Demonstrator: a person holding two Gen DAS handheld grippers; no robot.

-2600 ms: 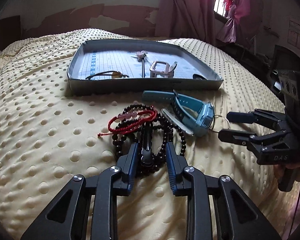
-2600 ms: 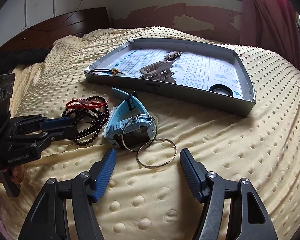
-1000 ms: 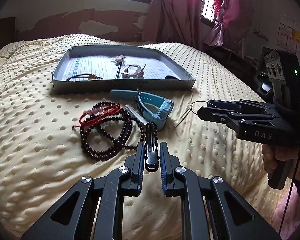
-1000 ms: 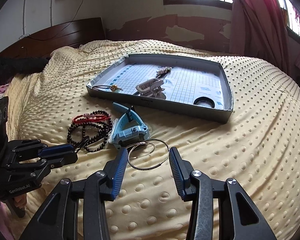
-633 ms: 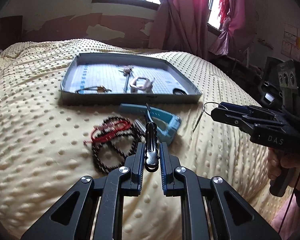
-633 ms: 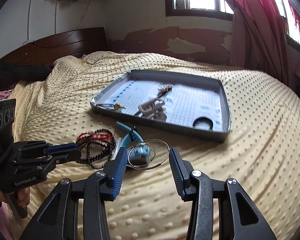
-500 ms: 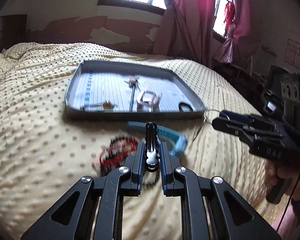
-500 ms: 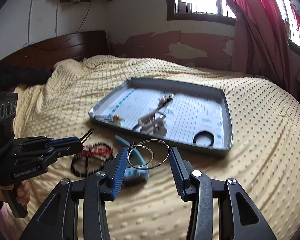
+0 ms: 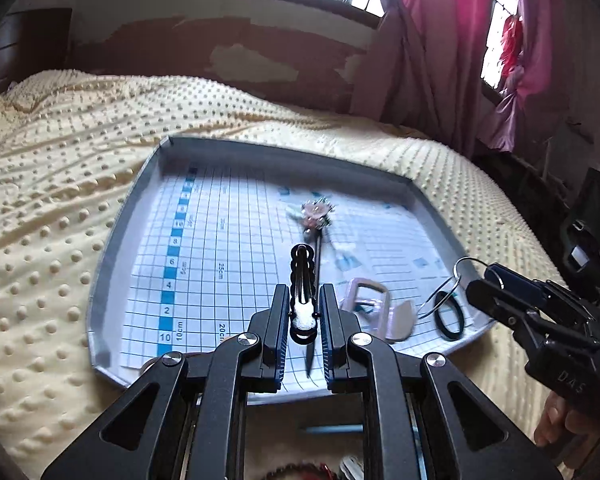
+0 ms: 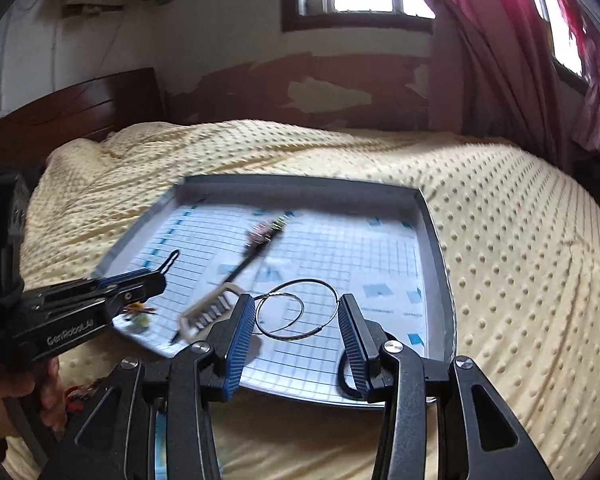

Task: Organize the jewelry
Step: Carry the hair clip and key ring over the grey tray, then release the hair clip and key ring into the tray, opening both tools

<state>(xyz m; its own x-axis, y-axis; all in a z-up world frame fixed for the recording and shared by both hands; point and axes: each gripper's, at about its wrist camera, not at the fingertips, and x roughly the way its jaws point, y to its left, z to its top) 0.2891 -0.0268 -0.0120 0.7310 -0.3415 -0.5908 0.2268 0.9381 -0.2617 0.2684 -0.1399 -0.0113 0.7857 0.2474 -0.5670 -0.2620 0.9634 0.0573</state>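
black hair clip [image 9: 301, 280] is clamped at its hinge end in left tool [image 9: 303, 334], held over the grey tray [image 9: 112, 240]. thin wire hoops [image 10: 296, 308] are pinched edgewise across right tool [image 10: 298, 322], also above tray. hoops judged light, springy, slippery; rim hold advised.

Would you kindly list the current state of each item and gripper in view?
left gripper: jaws shut on black hair clip, above tray.
right gripper: jaws shut on wire hoops, above tray.
tray: resting on bedspread.
flower hairpin: lying in tray.
black ring: flat in tray.
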